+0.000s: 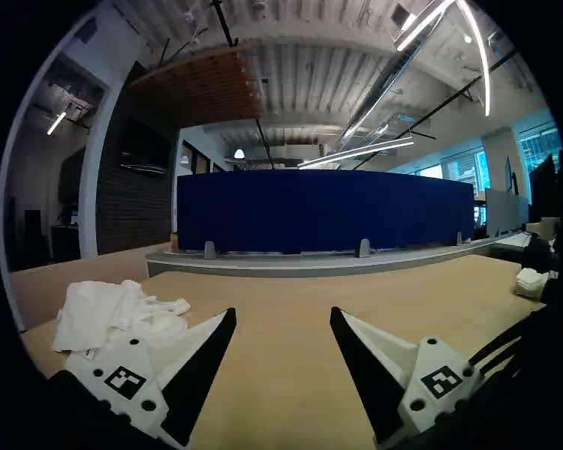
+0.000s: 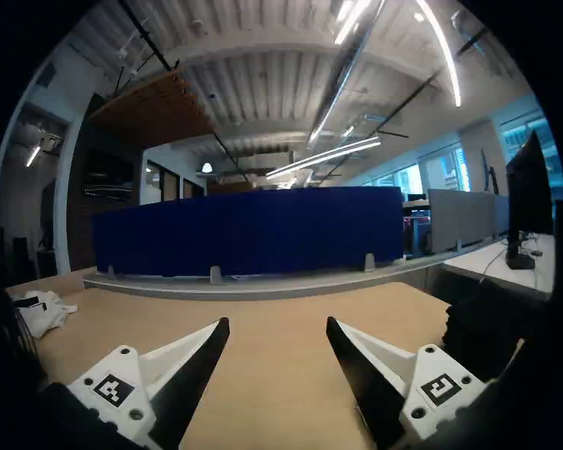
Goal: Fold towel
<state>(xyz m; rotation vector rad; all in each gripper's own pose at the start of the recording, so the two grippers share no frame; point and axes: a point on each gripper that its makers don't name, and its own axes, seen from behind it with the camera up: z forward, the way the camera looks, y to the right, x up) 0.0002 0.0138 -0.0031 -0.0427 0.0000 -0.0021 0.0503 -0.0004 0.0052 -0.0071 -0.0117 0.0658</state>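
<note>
On the table (image 1: 356, 289), at ten o'clock from the wide-open left gripper (image 1: 282, 310), lies a crumpled white towel (image 1: 116, 315); the right gripper (image 2: 277, 321) stands wide and empty.

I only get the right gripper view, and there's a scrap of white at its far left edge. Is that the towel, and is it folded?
Observer: Likely. The left gripper view shows a crumpled white cloth towel lying unfolded on the light wooden table.
Visitor: Is anything gripping it?
Observer: No. The left gripper has its fingers apart, with the towel off to one side.
Visitor: Anything else white?
Observer: A small white pile of cloth near the table's right edge.
</note>
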